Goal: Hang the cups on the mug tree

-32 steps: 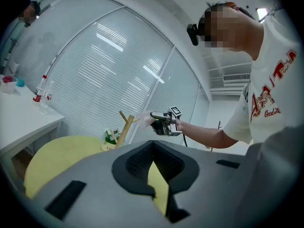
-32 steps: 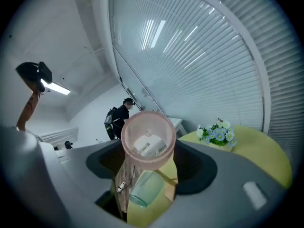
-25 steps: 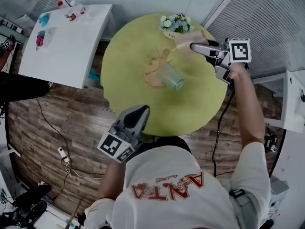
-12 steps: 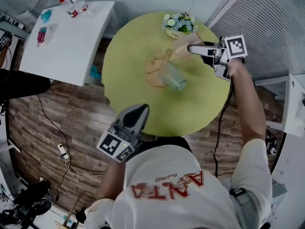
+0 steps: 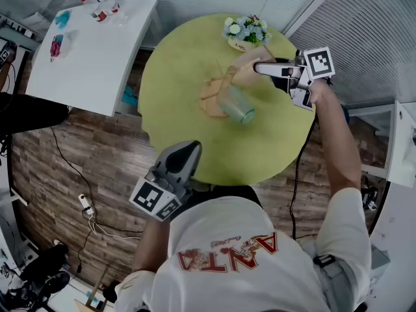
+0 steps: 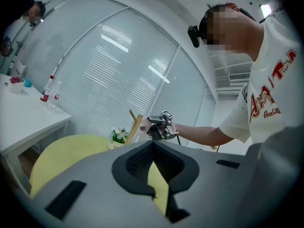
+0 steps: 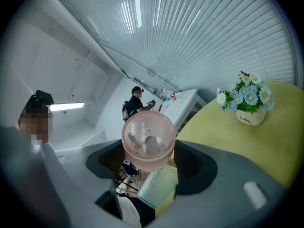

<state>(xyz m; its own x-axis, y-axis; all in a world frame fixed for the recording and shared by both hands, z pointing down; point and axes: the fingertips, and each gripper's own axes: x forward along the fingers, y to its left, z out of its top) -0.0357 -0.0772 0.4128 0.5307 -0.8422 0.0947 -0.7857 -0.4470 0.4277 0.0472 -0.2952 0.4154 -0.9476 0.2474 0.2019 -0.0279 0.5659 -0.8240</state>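
Note:
A wooden mug tree stands mid-table on the round yellow-green table. A teal cup hangs from it, tilted. My right gripper is shut on a translucent pink cup and holds it just right of the tree's upper pegs. In the right gripper view the pink cup fills the space between the jaws, with the teal cup just below it. My left gripper hovers at the table's near edge, shut with nothing in it. The left gripper view shows a tree peg far ahead.
A pot of blue and white flowers sits at the table's far edge, close behind the right gripper. A white table with bottles stands to the left. Cables lie on the wooden floor.
The right gripper has sunk a little with the pink cup and edged closer to the tree's pegs. The left gripper has stayed in place.

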